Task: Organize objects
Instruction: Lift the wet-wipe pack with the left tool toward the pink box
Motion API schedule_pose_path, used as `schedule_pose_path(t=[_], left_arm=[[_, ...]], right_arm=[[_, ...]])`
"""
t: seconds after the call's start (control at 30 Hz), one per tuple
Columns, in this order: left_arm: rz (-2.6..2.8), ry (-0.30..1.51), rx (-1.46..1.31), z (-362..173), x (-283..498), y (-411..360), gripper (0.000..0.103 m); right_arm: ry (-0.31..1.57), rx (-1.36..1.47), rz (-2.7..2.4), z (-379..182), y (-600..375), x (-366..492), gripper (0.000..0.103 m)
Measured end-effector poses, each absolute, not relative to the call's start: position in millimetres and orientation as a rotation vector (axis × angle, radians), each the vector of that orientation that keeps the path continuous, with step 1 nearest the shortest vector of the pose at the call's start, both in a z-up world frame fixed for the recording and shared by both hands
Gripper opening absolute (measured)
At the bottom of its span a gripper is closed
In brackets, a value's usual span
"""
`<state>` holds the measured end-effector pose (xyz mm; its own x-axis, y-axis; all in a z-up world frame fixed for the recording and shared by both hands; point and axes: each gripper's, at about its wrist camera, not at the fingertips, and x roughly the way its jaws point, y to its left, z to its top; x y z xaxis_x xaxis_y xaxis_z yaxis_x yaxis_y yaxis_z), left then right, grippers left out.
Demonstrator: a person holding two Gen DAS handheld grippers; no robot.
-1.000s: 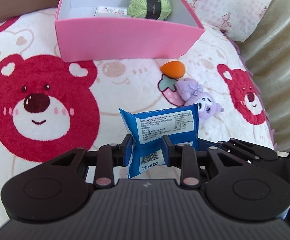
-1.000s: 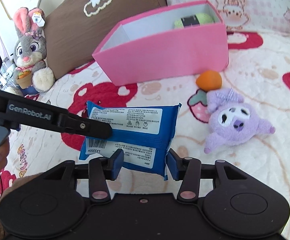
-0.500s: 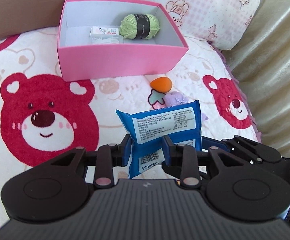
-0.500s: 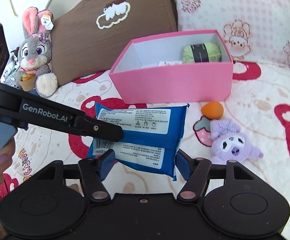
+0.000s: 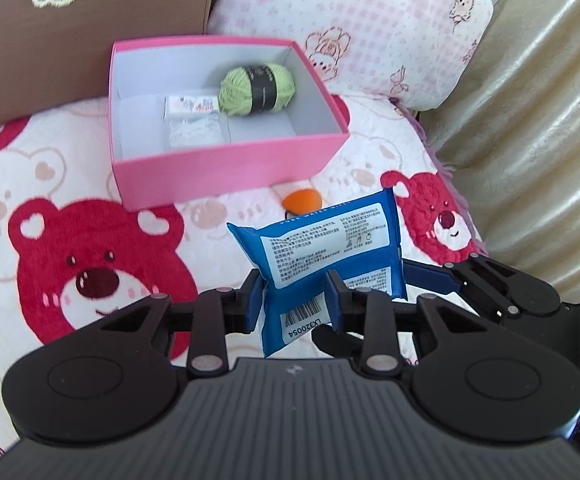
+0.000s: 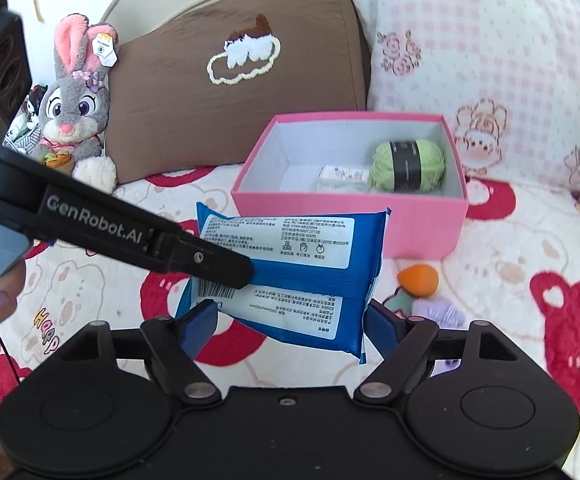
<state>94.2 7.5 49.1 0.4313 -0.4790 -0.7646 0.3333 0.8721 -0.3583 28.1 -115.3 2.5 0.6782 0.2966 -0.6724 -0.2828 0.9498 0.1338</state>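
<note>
The left gripper [image 5: 293,295] has its jaws clamped on the barcode end of the blue wipes pack [image 5: 325,256], held up off the bed with its long axis crosswise. The right gripper [image 6: 290,322] has just been opening; its jaws flank the pack's other end without pressing. The pink box [image 5: 226,160], near the bed's head edge, lies straight ahead of the left gripper. The pack is soft and pillowy, with a white printed label.
</note>
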Motion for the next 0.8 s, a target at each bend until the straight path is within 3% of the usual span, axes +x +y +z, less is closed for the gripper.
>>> schedule_pose_path(t=[0.43,0.73,0.8], left_arm=[[-0.511,0.952,-0.171,88,152,2,0.032],[-0.518,0.937,-0.187,93,204,-14,0.035],[-0.500,0.940,-0.206,89,220,-16,0.035]], right_arm=[[0.685,-0.098,0.312,43,-116,74,0.082],[0.721,-0.103,0.302,53,-135,129,0.069],[0.753,-0.113,0.299,53,-139,143,0.059]])
